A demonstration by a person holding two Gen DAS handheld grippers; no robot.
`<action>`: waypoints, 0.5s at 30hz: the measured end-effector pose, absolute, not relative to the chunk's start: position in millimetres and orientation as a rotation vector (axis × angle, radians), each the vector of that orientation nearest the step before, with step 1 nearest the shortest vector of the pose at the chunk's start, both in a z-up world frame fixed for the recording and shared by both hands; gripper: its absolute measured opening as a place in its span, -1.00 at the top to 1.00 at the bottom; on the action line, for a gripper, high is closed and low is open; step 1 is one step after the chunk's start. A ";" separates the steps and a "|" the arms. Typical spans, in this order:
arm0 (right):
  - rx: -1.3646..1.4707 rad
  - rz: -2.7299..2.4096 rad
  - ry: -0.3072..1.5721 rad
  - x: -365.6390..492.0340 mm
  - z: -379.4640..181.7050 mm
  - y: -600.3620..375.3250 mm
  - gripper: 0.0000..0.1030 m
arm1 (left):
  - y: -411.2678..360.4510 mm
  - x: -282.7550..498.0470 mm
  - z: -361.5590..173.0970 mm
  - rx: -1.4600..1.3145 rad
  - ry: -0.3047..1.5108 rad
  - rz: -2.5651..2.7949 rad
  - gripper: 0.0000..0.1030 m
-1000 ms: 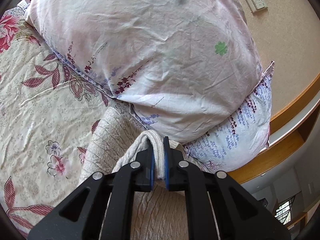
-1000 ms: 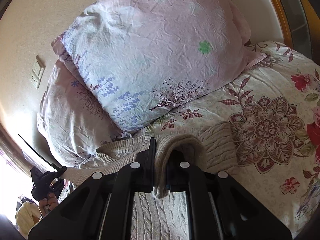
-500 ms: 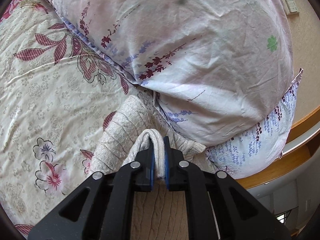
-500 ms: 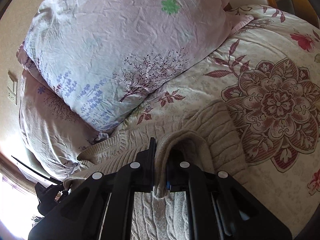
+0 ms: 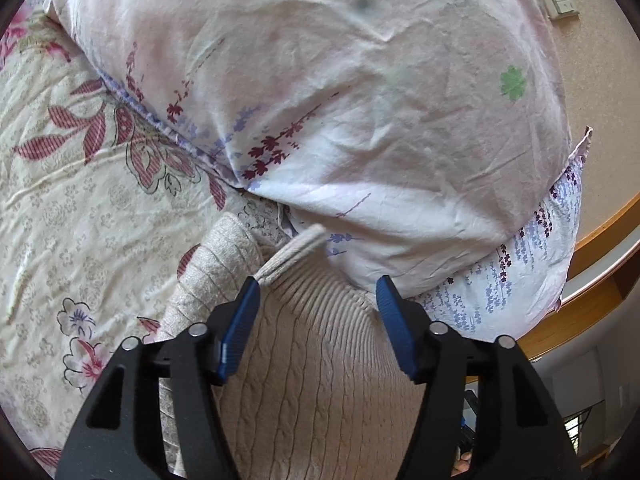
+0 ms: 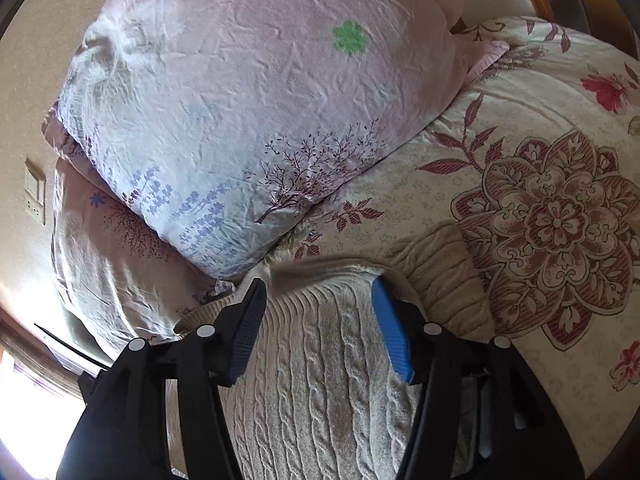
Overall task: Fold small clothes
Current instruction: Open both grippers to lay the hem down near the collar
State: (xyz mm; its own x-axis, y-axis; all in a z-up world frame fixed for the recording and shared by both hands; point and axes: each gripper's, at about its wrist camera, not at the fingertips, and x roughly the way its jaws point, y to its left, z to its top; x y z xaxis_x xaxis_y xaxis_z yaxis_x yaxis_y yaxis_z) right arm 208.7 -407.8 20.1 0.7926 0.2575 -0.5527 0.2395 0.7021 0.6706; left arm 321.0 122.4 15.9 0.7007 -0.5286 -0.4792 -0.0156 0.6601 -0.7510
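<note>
Both the left gripper point(image 5: 316, 292) and right gripper point(image 6: 318, 294) are seen spread wide, nothing held. The sweater point(image 5: 320, 380) is laid on the bedspread point(image 5: 80, 208), its ribbed edge at twelve o'clock of each, apparently dropped there to set a fold. Forward reach is blocked by the pillows point(image 6: 248, 112), touching that edge.

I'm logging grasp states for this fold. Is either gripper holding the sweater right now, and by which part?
Nothing is held. The left gripper and right gripper are both open over the beige knit sweater; its ribbed edge lies loose.
</note>
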 end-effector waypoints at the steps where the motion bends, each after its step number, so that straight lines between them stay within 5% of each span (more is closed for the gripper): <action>1: 0.787 0.004 0.664 206.5 23.4 -407.8 -0.10 | 123.1 317.8 21.6 -0.781 0.733 -0.316 -0.31; 9: 0.677 -0.049 0.667 198.7 31.0 -415.2 -0.08 | 127.5 308.2 40.4 -0.614 0.739 -0.294 -0.29; 15: 0.624 -0.064 0.748 222.7 24.1 -412.1 0.02 | 115.6 323.8 27.5 -0.521 0.845 -0.279 0.01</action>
State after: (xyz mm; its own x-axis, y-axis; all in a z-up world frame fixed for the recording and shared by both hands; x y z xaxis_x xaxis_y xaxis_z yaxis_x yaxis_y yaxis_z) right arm 222.7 -412.1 24.1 0.7401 0.1614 -0.6528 0.2695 0.8182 0.5079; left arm 323.8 115.6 27.5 0.6379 -0.4334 -0.6366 0.0311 0.8404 -0.5410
